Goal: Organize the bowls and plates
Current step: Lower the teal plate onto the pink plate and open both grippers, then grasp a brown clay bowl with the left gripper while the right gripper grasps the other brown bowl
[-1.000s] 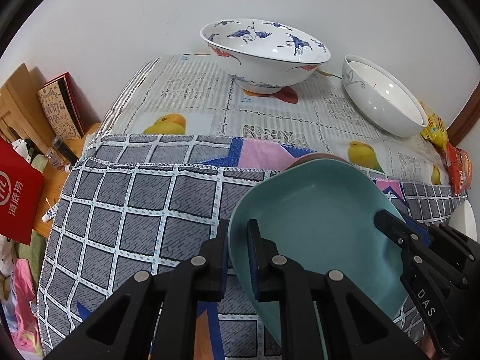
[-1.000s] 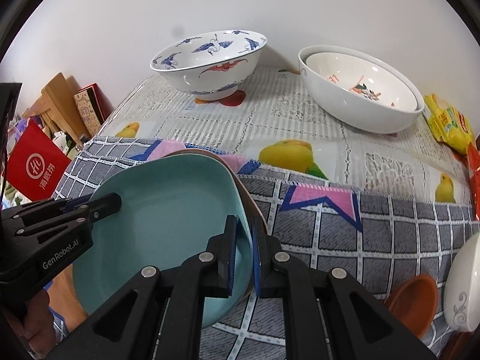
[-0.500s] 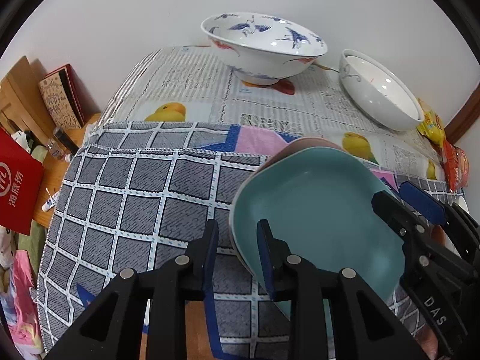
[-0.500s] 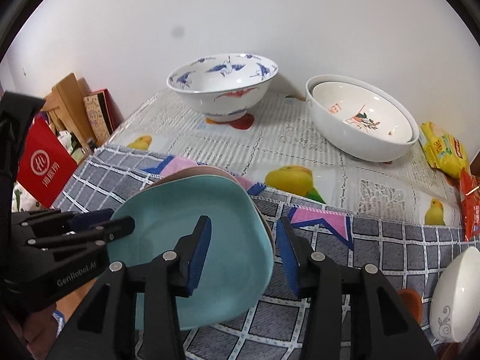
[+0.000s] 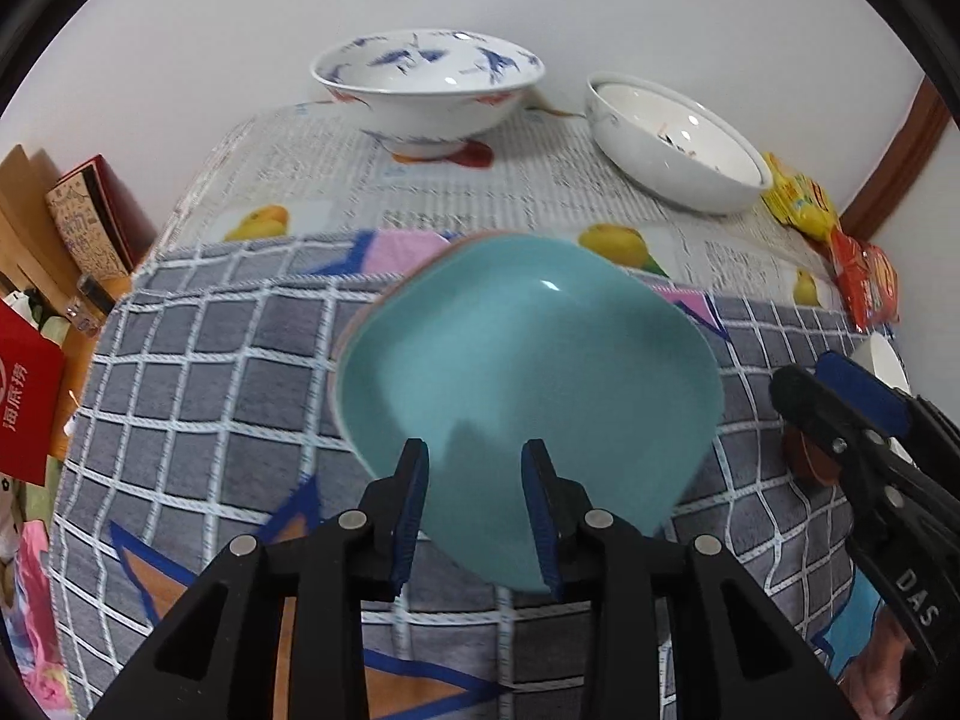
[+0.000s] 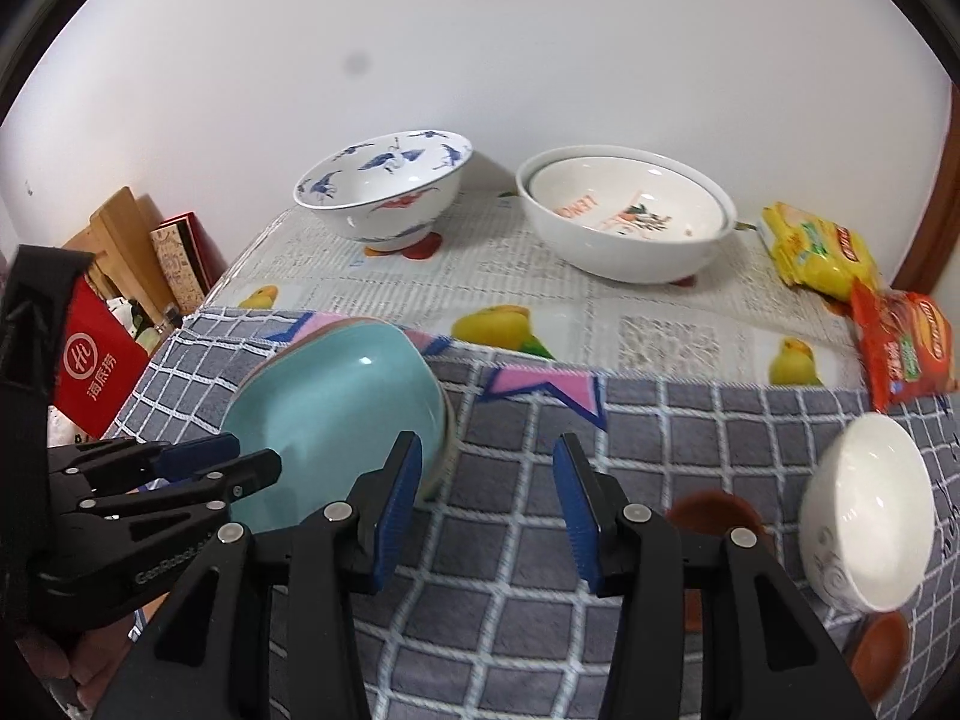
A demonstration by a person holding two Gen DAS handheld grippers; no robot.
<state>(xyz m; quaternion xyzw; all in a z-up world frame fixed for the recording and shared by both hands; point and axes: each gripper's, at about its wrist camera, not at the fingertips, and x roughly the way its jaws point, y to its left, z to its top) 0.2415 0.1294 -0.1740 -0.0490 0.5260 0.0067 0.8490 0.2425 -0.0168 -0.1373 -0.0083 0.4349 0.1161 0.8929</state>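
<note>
Wall [image 6: 480,30]: plain white, with one small dark smudge, rising straight behind the table.
Table [image 6: 660,324]: covered by a newspaper-print cloth with yellow birds, overlaid nearer by a grey checked cloth [image 6: 690,420].
Right edge: brown wooden trim [image 6: 936,210] against the wall.
Left side: wooden boards [image 6: 129,240] leaning, a red bag [image 6: 96,360] beside them.
Light: soft, even, indoor.

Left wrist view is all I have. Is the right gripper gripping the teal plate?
Observer: No. The right gripper is open, and the teal plate sits to its left, outside the fingers.
Operator: What's on its other side?
Observer: A small white bowl, tipped on its side.
Operator: And the big white bowl at the back?
Observer: The big white bowl has a second bowl nested inside it.
</note>
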